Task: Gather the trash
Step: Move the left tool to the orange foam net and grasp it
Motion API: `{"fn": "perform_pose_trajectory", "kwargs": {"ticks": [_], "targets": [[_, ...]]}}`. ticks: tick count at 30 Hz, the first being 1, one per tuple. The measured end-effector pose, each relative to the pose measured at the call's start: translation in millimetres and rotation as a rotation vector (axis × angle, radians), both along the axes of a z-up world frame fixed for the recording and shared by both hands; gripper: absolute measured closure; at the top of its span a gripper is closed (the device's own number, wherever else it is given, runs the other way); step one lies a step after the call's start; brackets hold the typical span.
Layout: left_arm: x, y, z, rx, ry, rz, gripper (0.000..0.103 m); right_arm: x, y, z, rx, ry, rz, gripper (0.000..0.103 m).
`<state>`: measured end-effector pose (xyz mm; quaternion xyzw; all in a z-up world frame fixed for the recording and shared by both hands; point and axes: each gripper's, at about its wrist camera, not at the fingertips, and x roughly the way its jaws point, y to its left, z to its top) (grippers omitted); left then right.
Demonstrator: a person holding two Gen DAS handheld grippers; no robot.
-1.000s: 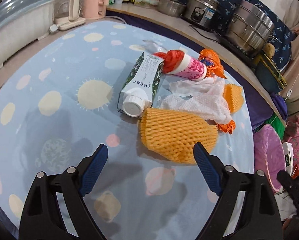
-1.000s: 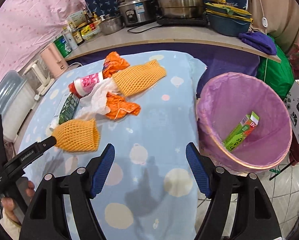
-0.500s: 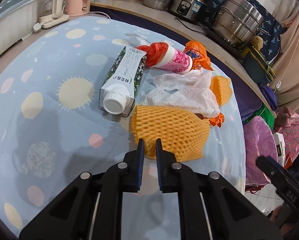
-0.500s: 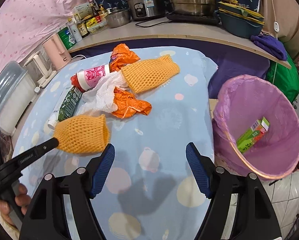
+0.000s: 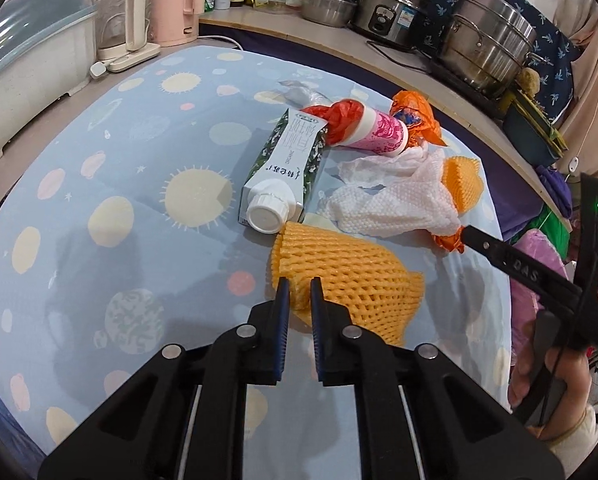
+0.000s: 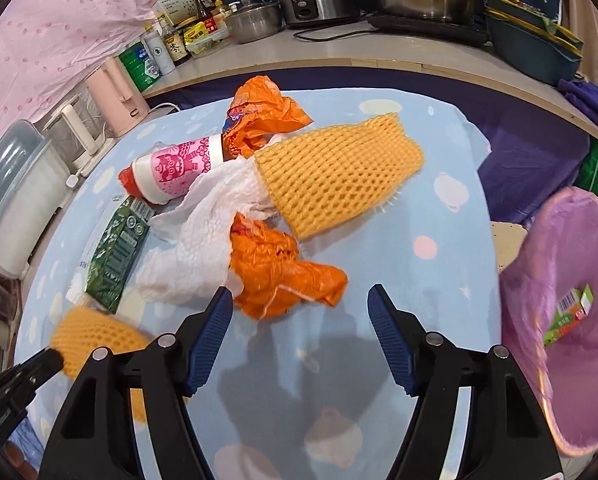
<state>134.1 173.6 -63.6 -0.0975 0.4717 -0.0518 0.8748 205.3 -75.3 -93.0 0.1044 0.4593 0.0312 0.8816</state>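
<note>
My left tongs [image 5: 298, 300] pinch the net [image 5: 351, 276]. My right tongs [image 6: 299, 312] are closing, nothing inside yet. Next, the net goes in the bin [image 6: 539, 248].

Bright, even indoor light; soft shadows on the worktop [image 5: 99, 184]; strong fisheye curvature, dark corners; slight blur at right-view edges.

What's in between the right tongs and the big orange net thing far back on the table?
A crumpled orange plastic bag lies between the right tongs and the far orange foam net, as the right wrist view shows.
</note>
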Motion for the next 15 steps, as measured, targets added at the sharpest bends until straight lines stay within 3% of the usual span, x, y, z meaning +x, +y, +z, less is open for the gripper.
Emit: {"fn": "perform_pose_trajectory", "kwargs": {"ticks": [8,12,15], "targets": [[3.3,0.5,-8.2,0.001,0.024,0.006,0.093,23.4,1.7,-21.6,0.035,0.052,0.025,0.036],[3.1,-0.3,-8.0,-0.001,0.023,0.008,0.093,18.6,1.2,-28.0,0.052,0.061,0.038,0.056],[1.5,-3.2,-6.3,0.005,0.017,0.005,0.093,8.9,0.5,-25.1,0.058,0.043,0.043,0.061]]}}
